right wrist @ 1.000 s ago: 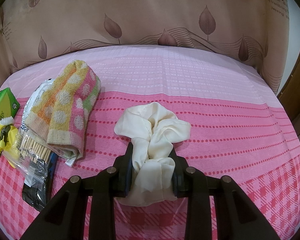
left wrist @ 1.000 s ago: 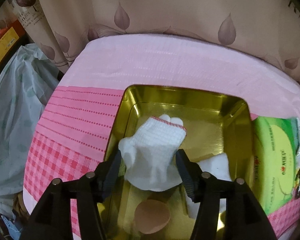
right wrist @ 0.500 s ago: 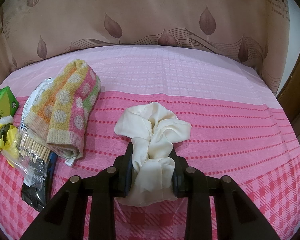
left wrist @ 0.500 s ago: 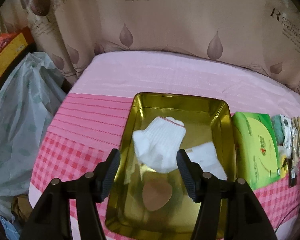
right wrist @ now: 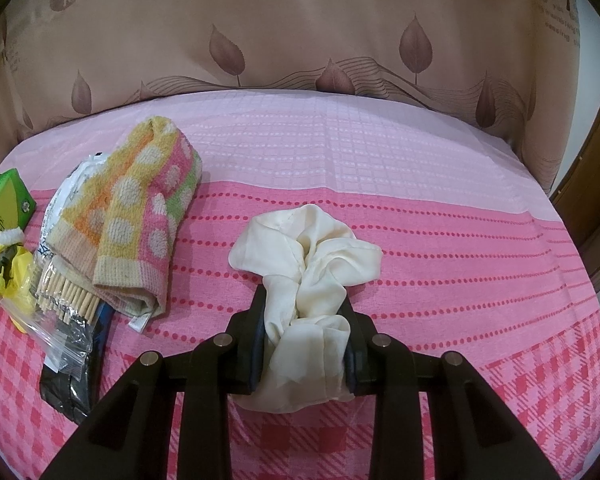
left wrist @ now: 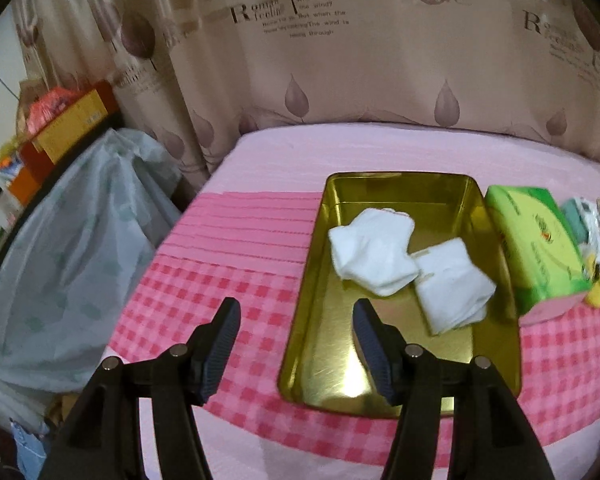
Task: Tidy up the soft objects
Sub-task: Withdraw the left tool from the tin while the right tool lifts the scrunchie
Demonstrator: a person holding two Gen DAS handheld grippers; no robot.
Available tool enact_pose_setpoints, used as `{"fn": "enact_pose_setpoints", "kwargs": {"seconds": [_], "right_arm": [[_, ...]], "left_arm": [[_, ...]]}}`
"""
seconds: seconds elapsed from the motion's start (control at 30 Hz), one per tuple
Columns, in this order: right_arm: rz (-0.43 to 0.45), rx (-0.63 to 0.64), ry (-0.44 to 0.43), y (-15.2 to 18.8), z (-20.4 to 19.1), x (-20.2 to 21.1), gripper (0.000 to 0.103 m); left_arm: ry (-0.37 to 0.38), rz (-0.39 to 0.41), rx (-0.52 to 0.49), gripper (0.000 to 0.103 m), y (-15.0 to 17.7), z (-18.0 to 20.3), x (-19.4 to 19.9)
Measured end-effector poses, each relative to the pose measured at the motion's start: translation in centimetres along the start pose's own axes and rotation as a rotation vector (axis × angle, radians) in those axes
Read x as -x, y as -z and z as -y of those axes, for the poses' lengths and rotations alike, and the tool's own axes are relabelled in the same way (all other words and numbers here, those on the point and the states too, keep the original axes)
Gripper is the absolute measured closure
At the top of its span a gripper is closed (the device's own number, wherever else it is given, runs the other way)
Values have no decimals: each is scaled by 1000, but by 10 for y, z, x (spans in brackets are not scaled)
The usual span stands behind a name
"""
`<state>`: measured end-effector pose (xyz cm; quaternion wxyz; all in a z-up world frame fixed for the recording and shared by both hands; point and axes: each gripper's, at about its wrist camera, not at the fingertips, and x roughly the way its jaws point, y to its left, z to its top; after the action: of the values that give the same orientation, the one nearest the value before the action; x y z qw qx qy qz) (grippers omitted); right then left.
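Two white cloths (left wrist: 374, 255) lie in the gold tray (left wrist: 380, 384), one partly over the other, toward its far half. The left gripper (left wrist: 296, 322) hangs above the tray's near left corner with its fingers (left wrist: 220, 340) spread wide and nothing between them; one finger is over the pink checked bedcover (left wrist: 204, 292), the other over the tray floor. Just right of the tray a green box (left wrist: 534, 248) lies on the bedcover. Left of the tray, off the bed's edge, is a pale plastic bag (left wrist: 72, 256).

Well to the right of the tray, seen from the right wrist, the right gripper (right wrist: 303, 312) pinches a cream cloth (right wrist: 308, 252), bunched between its fingers (right wrist: 256, 332) and spilling onto the bedcover ahead of them. Between it and the green box lie a dotted towel (right wrist: 140, 208) and a bag of sticks (right wrist: 66, 296), the towel overlapping the bag.
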<state>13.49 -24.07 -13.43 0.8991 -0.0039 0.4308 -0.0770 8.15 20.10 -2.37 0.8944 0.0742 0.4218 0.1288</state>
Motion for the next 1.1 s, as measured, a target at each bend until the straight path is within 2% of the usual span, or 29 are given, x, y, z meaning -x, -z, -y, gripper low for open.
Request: {"fn": "enact_pose_setpoints", "kwargs": {"seconds": [0.17,0.33,0.57,0.73,0.87,1.1], "right_arm": [[1,11,13,0,1,1,74],[5,26,31,0,5,3,74],[16,38,50,-1,20,7,83],[29,-12,51,0,38,20,85],[77,-70,23,-8,50,46,85],[168,22,-109,-36,16,95,85]], "left_arm": [[5,32,4,43,13,-5,4],[15,52,50,43,15,-15,0],[5,31,93,43,16,-24,-8],[10,31,120,43,16,-30,-9],[13,18,157,43,16,-38,-11],[23,-3,224,43,17,-51,-14]]}}
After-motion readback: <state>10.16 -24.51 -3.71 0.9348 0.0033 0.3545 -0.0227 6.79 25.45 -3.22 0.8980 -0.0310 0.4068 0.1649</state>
